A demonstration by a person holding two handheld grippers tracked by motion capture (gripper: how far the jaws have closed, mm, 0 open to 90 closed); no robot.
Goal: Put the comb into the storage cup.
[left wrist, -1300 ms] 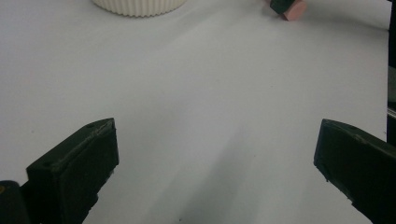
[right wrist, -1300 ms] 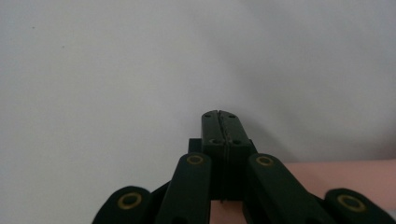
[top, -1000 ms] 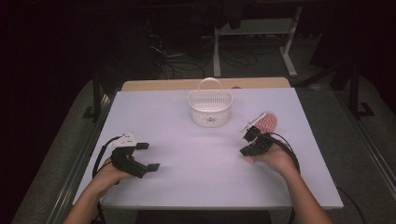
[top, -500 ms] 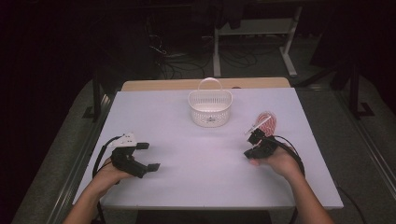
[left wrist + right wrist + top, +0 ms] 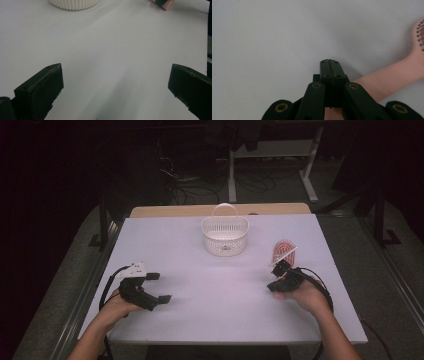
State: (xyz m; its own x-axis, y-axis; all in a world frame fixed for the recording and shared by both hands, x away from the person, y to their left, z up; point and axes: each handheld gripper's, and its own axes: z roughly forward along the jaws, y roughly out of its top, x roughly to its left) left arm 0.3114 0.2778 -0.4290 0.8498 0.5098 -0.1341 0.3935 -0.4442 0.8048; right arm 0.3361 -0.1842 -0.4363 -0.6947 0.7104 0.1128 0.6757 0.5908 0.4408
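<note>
Pink hairbrush (image 5: 283,251): lies flat on the white surface (image 5: 215,295), right of the white basket (image 5: 225,236) and apart from it; nothing carried yet, by our judgement. Our right gripper (image 5: 278,274) sits just nearer than the brush, jaws pressed together, pinching nothing; the handle runs beside them. Our left gripper (image 5: 155,287), jaws spread, rests well left of the basket. Open surface between; right edge near the brush.
</note>
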